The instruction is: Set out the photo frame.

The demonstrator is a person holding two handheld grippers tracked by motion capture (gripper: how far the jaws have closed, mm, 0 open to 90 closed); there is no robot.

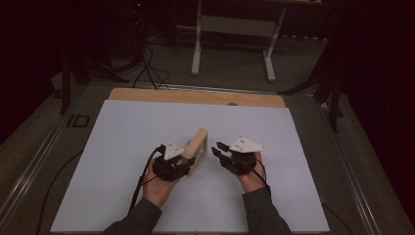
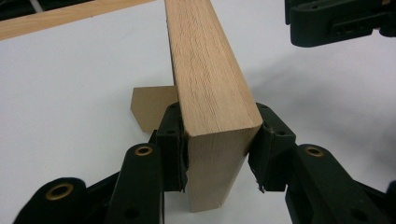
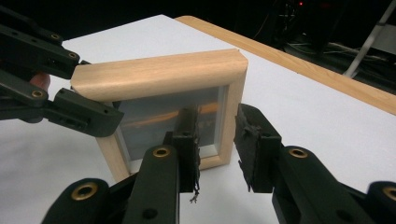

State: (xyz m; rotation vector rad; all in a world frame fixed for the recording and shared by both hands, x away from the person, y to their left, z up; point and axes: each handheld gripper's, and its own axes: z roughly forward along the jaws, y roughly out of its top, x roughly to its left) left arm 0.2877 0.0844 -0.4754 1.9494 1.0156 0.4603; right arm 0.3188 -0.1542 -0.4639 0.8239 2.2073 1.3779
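Observation:
A light wooden picture frame [image 1: 198, 141] stands upright on its edge in the middle of the white board [image 1: 122, 147]. My left gripper [image 1: 188, 164] is shut on the frame's near end; in the left gripper view both pads press the sides of the wood [image 2: 210, 84], and a brown back stand [image 2: 149, 107] pokes out behind it. My right gripper [image 1: 218, 148] hovers just right of the frame, open. In the right gripper view its jaws [image 3: 217, 140] stand apart before the frame's glass front [image 3: 159, 77], nothing between them.
The board lies on a wooden tabletop whose far edge [image 1: 195, 96] shows beyond it. Behind the table are white table legs [image 1: 232, 29] and cables [image 1: 147, 68] on a dark floor. Bare board stretches to the left and right of the hands.

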